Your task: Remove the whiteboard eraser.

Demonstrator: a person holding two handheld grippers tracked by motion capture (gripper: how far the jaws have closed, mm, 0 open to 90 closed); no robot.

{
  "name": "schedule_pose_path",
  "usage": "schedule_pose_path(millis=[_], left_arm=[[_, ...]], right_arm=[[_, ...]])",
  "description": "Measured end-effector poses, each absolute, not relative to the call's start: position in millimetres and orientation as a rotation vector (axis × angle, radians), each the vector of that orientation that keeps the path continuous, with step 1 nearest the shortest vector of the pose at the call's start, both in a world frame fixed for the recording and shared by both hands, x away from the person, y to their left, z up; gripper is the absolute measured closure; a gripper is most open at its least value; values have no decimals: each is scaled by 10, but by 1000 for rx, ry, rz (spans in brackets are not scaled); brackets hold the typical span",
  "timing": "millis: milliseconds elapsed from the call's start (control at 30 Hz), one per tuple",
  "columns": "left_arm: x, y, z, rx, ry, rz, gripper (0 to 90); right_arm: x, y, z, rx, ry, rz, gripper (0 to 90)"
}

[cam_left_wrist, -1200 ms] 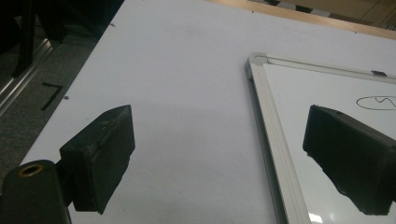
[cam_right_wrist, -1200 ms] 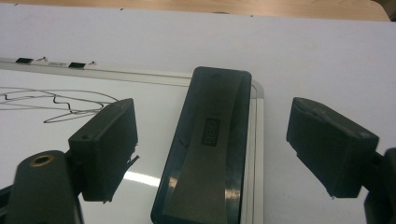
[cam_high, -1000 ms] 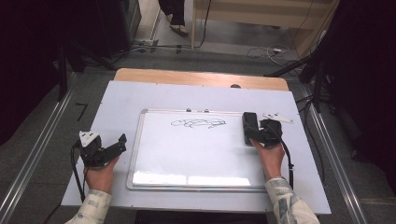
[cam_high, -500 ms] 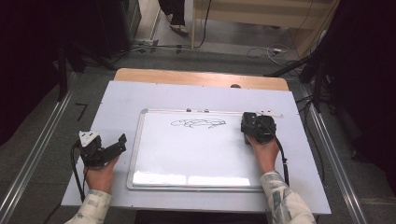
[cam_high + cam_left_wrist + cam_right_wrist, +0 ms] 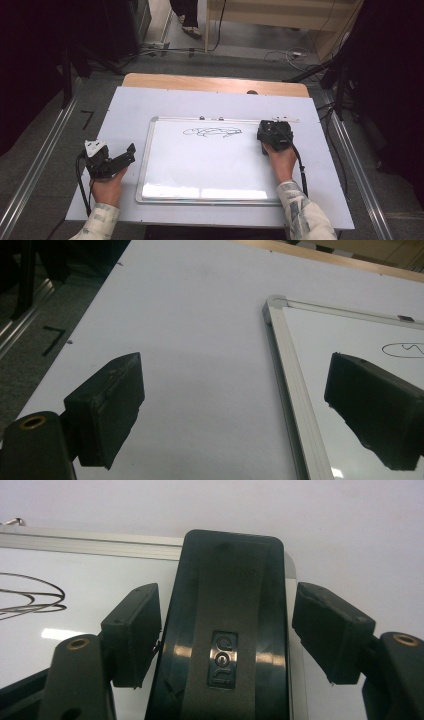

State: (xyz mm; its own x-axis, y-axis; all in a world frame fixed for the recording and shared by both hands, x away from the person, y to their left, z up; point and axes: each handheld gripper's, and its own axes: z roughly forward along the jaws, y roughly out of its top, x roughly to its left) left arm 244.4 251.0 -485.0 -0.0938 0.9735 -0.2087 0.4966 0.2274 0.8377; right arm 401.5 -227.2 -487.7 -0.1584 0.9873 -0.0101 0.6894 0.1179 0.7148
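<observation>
Silver-framed rectangular whiteboard (image 5: 210,165) is lying flat at the centre of the pale lavender-white surface (image 5: 130,110), with a black scribble of looping marker lines (image 5: 212,132) sitting near its 12 o'clock edge. Right hand-held gripper (image 5: 274,136) is sitting at the board's 2 o'clock corner, the person's right hand (image 5: 281,161) coming in behind it from 5 o'clock. In the right gripper view its jaws are spread wide around a black plastic rectangular eraser with a "deli" logo (image 5: 225,645); the left jaw is looking as if it is touching or just beside the eraser's side, the right jaw is standing clearly apart from it, so nothing is clamped. The eraser is lying on the board's corner, its far end reaching the aluminium frame, with the scribble off at 9 o'clock in that view. Left hand-held gripper (image 5: 112,160) is resting at 9 o'clock of the board, off the frame, over bare surface, held by the left hand (image 5: 107,187). In the left gripper view its jaws are gaping wide and gripping nothing; one jaw is hanging over the surface, the other over the board's left edge. Wooden strip (image 5: 215,84) is showing along the surface's far edge at 12 o'clock.
</observation>
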Motion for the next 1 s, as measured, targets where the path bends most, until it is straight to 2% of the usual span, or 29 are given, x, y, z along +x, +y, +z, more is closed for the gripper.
schedule_pose_path(millis=[633,1000], left_arm=[[2449,2499,-4855,1379,1709,759,96],[2451,2492,-4855,1388,1706,760,97]], right_arm=[[4046,-2265,-4884,1632,1920,798,363],[4060,-2283,-4892,1648,1929,809,332]])
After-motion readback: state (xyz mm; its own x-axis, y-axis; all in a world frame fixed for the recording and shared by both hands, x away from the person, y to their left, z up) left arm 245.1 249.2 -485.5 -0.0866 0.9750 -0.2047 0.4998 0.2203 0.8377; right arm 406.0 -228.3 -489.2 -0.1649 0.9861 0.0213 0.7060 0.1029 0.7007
